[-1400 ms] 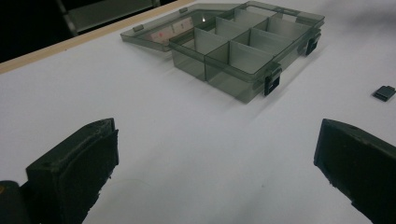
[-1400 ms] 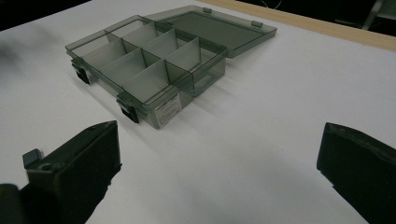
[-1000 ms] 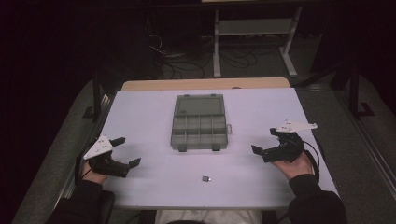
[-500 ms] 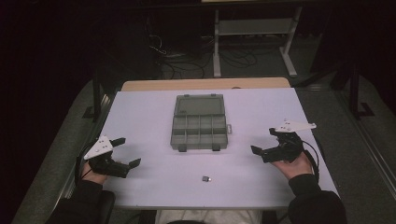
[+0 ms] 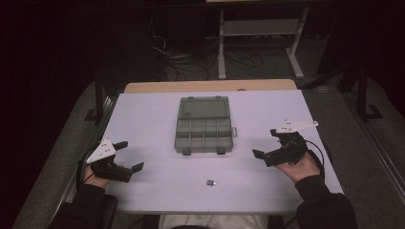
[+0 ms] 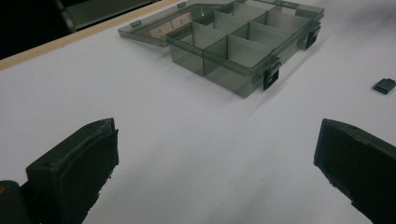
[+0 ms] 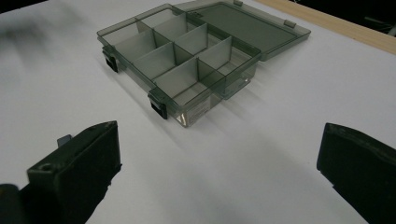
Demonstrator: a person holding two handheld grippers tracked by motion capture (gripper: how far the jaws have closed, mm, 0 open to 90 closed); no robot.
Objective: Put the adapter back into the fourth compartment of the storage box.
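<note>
Desk (image 5: 143,114): white top, wooden strip along the far edge, carrying every item below.

Compartment box (image 5: 204,133): smoky transparent plastic, at the middle of the desk, lid (image 5: 204,107) swung fully back and lying flat on the far side. Dividers form two rows of compartments; none shows contents. Two dark latches (image 5: 185,151) on the near wall, hanging undone.

Right gripper (image 5: 266,143): held in the person's right hand near the right edge of the desk, to the right of the box and apart from it; jaws wide apart, holding nothing.

Left gripper (image 5: 130,155): held in the left hand at the near left of the desk, well apart from the box; jaws wide apart, holding nothing.

Small dark part (image 5: 210,182): flat, squarish, lying alone on the bare desk, near the front edge, in front of the box and between the two grippers, touching neither.
</note>
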